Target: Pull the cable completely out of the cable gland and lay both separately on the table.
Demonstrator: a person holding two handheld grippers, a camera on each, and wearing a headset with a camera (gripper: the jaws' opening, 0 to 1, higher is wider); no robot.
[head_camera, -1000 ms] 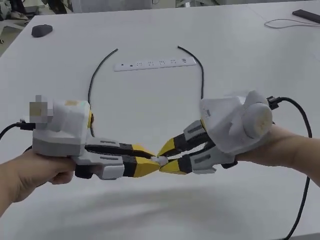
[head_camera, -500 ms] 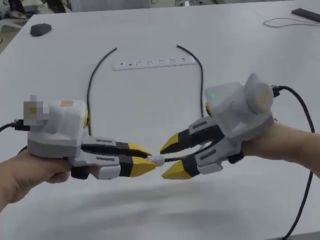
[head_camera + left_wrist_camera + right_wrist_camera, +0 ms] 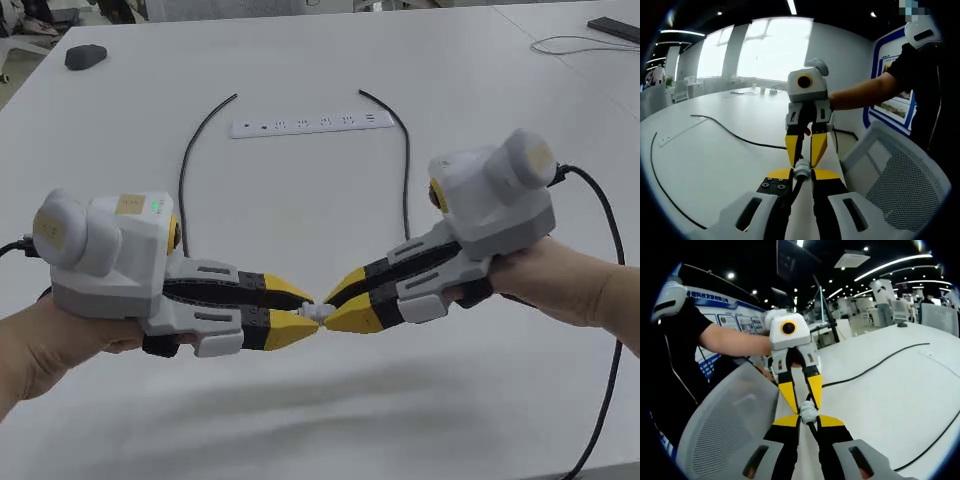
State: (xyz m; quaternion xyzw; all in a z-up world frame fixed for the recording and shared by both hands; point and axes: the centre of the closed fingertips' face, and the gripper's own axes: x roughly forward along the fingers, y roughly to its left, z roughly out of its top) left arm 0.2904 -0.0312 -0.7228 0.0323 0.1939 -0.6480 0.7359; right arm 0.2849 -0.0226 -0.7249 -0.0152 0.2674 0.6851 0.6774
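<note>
Since 0.5 s ago the right tool (image 3: 335, 306) has closed. Its jaws, then spread wide, now meet at the tips, and it has come back in tip to tip w/ the left tool (image 3: 303, 318). The left tool hasn't let go: its jaws are pinched on the white cable gland (image 3: 318, 312), held in the air above the surface (image 3: 300, 430), approx. mid-front. The right tool's jaws clamp the black cable (image 3: 813, 431) just beside the gland. The cable also shows behind the gland, btw. the left jaws.

Writing: none legible. The yellowish stickers on both tools are unreadable, and the wall board (image 3: 722, 307) lettering is too small.

Room: there is bare surface all round the tools. The power strip (image 3: 310, 125) and two black leads (image 3: 183, 170) lie well apart, toward the far side. The near edge shows at lower right in the head view, and a mesh chair (image 3: 900, 185) stands past it.
</note>
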